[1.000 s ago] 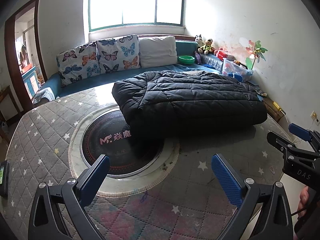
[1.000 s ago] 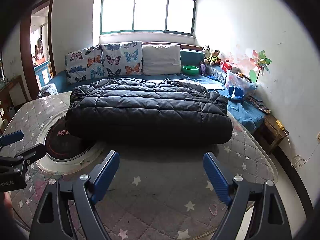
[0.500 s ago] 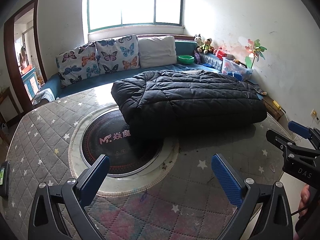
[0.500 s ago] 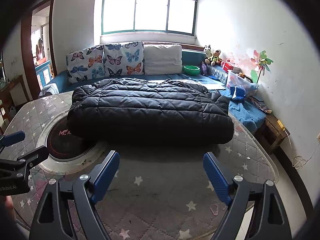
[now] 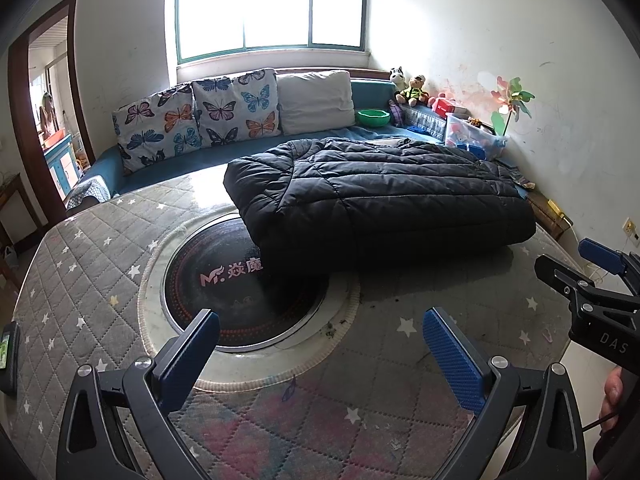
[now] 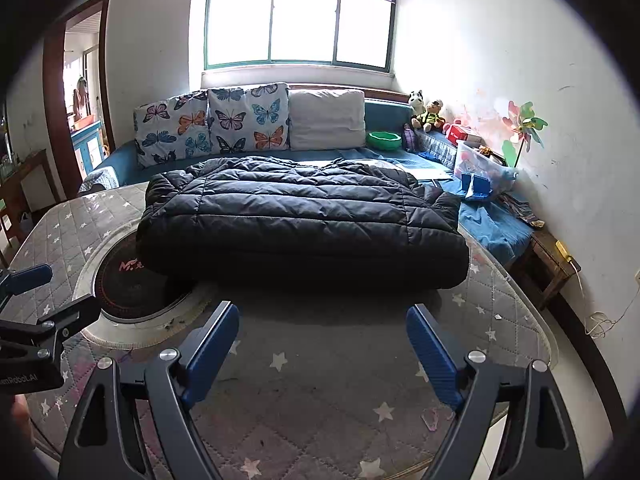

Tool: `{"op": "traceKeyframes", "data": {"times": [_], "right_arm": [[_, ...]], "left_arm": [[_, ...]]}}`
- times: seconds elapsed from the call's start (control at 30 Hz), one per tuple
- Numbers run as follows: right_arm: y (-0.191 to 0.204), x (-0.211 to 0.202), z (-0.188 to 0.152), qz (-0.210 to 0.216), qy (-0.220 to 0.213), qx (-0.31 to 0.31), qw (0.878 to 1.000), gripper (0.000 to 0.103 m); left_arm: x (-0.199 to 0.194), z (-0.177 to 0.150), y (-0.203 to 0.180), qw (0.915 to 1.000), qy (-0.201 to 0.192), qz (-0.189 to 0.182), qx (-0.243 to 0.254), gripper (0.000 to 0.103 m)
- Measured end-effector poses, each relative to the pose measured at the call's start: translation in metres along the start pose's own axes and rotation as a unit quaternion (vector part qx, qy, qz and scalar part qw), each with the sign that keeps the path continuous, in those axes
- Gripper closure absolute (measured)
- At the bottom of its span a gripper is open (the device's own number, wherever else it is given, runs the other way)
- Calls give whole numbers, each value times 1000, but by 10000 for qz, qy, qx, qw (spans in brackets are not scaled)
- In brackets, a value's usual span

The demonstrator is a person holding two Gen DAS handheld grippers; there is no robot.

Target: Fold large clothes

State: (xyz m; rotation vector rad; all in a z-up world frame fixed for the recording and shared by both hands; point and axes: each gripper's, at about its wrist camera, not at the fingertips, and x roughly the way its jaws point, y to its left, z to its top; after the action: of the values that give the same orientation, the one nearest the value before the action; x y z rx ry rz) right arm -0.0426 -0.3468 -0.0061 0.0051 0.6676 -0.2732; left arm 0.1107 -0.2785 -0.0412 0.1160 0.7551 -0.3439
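A black quilted puffer jacket [image 5: 376, 196] lies folded into a thick rectangle on the far half of the star-patterned quilted table [image 5: 80, 264], partly over the table's round dark inset [image 5: 240, 296]. The same jacket [image 6: 300, 216] fills the middle of the right wrist view. My left gripper [image 5: 320, 340] hovers open over the near table, well short of the jacket, with nothing between its blue pads. My right gripper [image 6: 322, 340] is open too, just in front of the jacket's near edge. Each gripper shows at the edge of the other's view.
Behind the table runs a blue sofa [image 5: 108, 160] with butterfly cushions [image 5: 200, 116], a white pillow [image 5: 316, 100] and a green bowl [image 5: 372, 117]. Toys, a clear box [image 5: 472, 132] and a pinwheel [image 5: 510, 100] line the right wall. A doorway [image 5: 44, 112] opens on the left.
Both grippers have stayed open and almost still. The views drift only slightly; the jacket has not moved.
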Motion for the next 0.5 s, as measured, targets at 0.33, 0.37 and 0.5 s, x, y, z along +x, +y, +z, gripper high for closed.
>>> {"op": "traceKeyframes", "data": {"times": [0.33,0.37,0.5], "right_arm": [[0,0,0,18,9,-2,10000,9],[1,0,1,22,9,-10,10000,9],[2,0,0,12,11,3,10000,9]], "left_arm": [[2,-1,1,10000,15,4,14,0],[2,-1,1,10000,16,-7,16,0],[3,-1,0,10000,23,4,26,0]]}}
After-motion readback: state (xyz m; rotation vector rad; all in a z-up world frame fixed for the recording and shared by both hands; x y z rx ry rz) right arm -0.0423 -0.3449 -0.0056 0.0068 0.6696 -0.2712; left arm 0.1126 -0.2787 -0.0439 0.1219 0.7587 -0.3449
